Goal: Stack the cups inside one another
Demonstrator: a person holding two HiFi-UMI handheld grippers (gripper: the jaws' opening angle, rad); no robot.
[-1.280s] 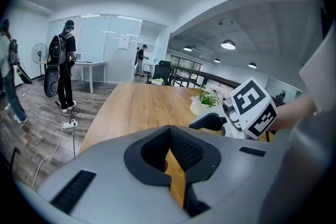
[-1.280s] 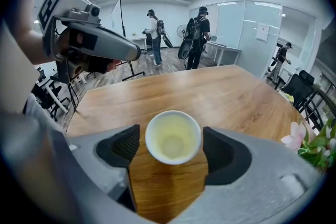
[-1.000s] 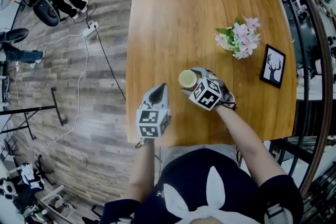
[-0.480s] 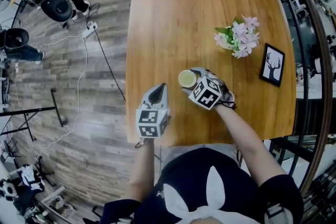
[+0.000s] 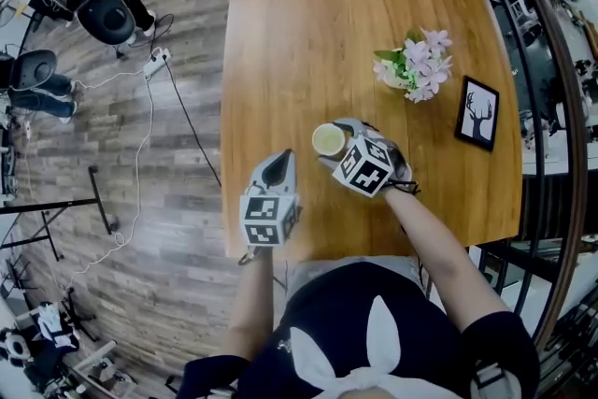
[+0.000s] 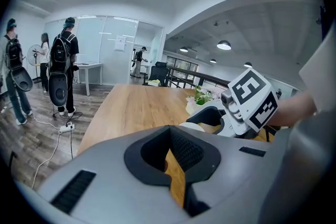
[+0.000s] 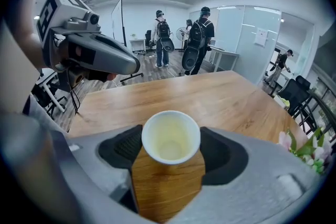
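Wooden tabletop (image 5: pixel 299 33) over a plank floor (image 5: pixel 112 154), with people (image 7: pixel 199 39) standing far back in the open office, is where we work. At the centre, the fingers (image 7: pixel 119 148) of the right gripper (image 7: pixel 170 145) flank the cup (image 7: pixel 170 134). They have just been closing, and both meet the rim from the sides, so we read a light grip, not a hover. We come in steeply from above and take the cup near its top. That leaves the mouth clear, which we judge a sensible hold for nesting it with another. The cup sits near the front middle of the tabletop; whether its base rests on the wood or hangs just off it we cannot tell. Inside it is empty, with pale yellowish walls and a bare bottom. Whether it is a single cup or several already nested we cannot tell either, and no other loose cup shows in any view. Just beside it on our left, the left gripper (image 6: pixel 168 136) has its fingers drawn together on nothing. It hangs over the near edge, probably kept out of the way. Farther right, well apart from the cup, a pot holds pink flowers (image 5: pixel 416 65), and a frame (image 5: pixel 476 114) lies beyond them.
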